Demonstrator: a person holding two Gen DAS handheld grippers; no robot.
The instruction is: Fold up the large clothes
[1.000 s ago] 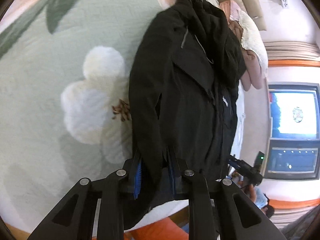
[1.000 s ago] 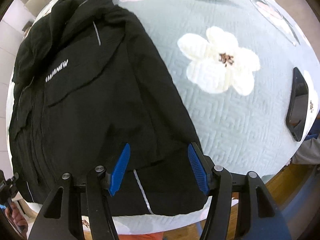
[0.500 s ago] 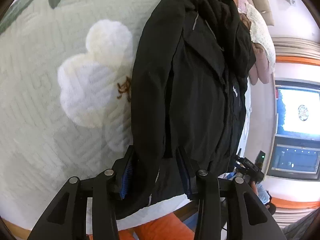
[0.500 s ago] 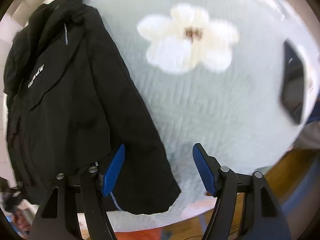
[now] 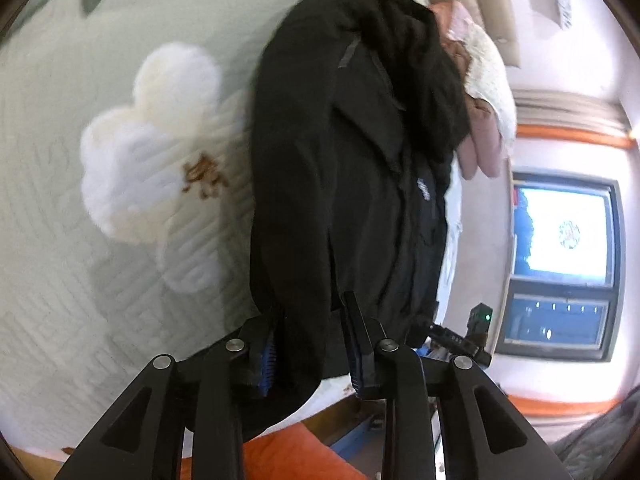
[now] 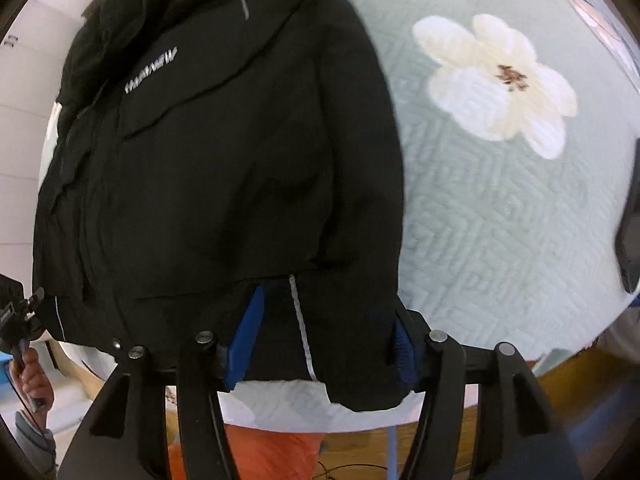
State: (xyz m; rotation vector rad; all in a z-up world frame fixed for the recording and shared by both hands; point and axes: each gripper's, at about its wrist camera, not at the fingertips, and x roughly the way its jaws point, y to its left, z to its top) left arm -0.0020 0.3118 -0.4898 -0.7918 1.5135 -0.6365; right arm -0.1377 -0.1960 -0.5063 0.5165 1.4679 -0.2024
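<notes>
A large black jacket [image 6: 208,152] with a white chest logo lies on a pale green floral quilt [image 6: 500,220]; it also shows in the left wrist view [image 5: 344,160]. My left gripper [image 5: 310,346] is closed on the jacket's sleeve and hem fabric, which fills the gap between its blue pads. My right gripper [image 6: 324,338] is open, its jaws straddling the jacket's bottom hem near a reflective stripe. The hem hangs over the bed's front edge.
A dark phone [image 6: 630,248] lies on the quilt at the right. Pink and cream clothes [image 5: 486,120] are piled behind the jacket. A lit screen [image 5: 564,232] stands beyond the bed. A person's hand holds a device [image 6: 20,320] at the left.
My right gripper swung back left over the jacket's hem, after being partly over bare quilt. My left gripper kept its hold on the fabric and shifted slightly.
</notes>
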